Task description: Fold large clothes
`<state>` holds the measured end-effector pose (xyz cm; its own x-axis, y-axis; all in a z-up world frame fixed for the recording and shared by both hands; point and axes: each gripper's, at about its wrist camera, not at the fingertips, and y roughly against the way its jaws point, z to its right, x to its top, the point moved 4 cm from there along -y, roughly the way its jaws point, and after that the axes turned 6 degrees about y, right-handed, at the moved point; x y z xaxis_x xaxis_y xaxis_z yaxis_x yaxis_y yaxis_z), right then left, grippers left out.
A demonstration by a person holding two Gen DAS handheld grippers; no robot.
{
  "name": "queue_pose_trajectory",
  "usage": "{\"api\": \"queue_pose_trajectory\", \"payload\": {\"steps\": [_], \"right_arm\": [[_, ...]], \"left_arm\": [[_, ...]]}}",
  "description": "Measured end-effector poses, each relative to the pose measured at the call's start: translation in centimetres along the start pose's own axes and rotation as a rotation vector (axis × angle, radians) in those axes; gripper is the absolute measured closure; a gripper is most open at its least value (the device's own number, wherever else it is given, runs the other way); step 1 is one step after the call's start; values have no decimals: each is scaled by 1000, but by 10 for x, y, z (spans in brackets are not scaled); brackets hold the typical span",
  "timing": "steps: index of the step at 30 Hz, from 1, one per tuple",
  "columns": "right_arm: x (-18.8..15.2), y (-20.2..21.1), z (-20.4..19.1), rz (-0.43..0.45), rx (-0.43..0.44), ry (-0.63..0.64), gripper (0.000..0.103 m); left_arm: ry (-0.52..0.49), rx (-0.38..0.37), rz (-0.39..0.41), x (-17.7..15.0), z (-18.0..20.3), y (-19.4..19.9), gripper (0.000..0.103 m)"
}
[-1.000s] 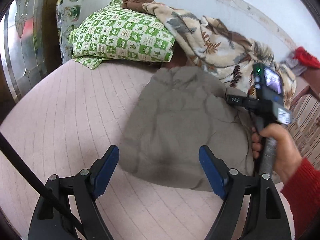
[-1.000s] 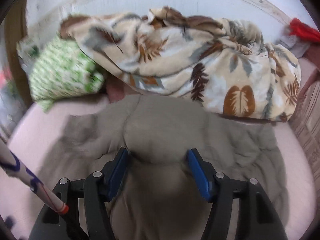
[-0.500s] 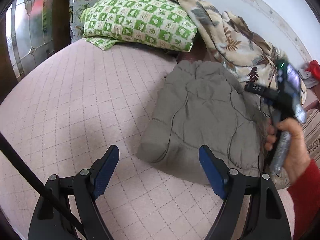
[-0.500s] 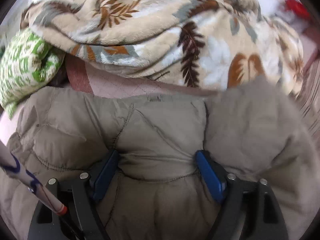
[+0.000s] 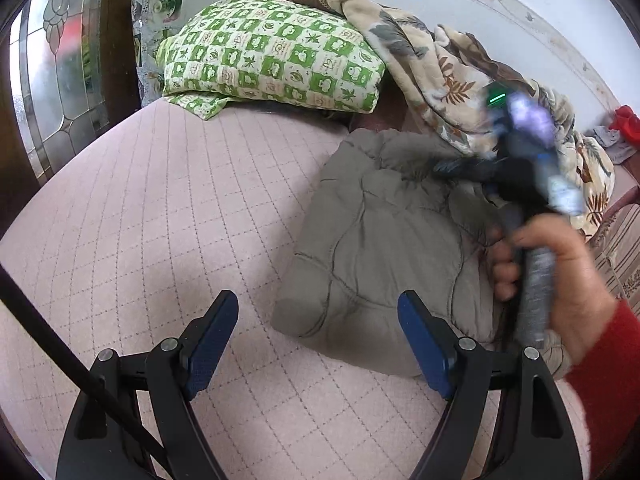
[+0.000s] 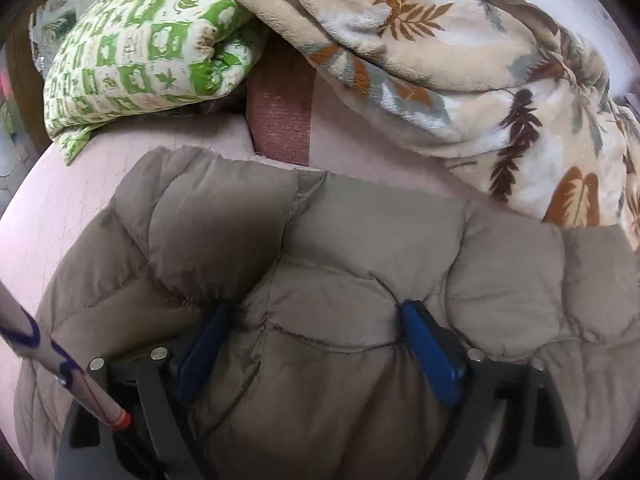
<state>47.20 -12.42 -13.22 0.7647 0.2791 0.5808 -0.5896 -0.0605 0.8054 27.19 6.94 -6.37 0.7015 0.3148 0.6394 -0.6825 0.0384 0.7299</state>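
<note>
A puffy grey-brown quilted jacket (image 5: 384,240) lies folded into a thick bundle on the pink quilted bed (image 5: 160,208). My left gripper (image 5: 316,340) is open and empty, hovering just in front of the bundle's near edge. My right gripper (image 6: 316,320) is open and pressed down into the jacket (image 6: 360,240), with padding bulging between and around its blue pads (image 6: 424,344). In the left wrist view the right gripper (image 5: 456,166) sits on the far right part of the bundle, held by a hand in a red sleeve.
A green-and-white checked pillow (image 5: 272,60) and a leaf-print blanket (image 5: 452,80) are piled at the head of the bed, just behind the jacket. A wooden frame with patterned glass (image 5: 60,60) stands at left. Red items (image 5: 626,120) lie far right.
The jacket went from spread out to a compact folded bundle. My right gripper has pushed down and forward into it. My left gripper has drawn back a little, staying open.
</note>
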Motion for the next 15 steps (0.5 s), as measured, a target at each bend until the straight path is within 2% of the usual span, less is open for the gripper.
{"api": "queue_pose_trajectory", "payload": {"steps": [1,5,8,10,12,14,15], "right_arm": [[3,9,3,9,-9,-9,16],[5,66,42,158,-17,-59,17],[-9,88,94,180,-122,-105,17],[-27,91,138,171,-199,-171,17],[-48,80,179,120,-264,-240,17],[-65,61,208,55,-294,-301,16],[-75,46,220,20,-271,-339,13]], "left_arm": [[2,-4,-1,0,0,1,22],[-3,-3,5,-2,2,4,22],[-19,5,10,-4,7,4,22],[-38,21,7,-7,11,2,22],[-54,33,-2,-9,15,-2,22],[-64,41,-7,-9,17,-7,22],[-68,46,-7,-9,18,-8,22]]}}
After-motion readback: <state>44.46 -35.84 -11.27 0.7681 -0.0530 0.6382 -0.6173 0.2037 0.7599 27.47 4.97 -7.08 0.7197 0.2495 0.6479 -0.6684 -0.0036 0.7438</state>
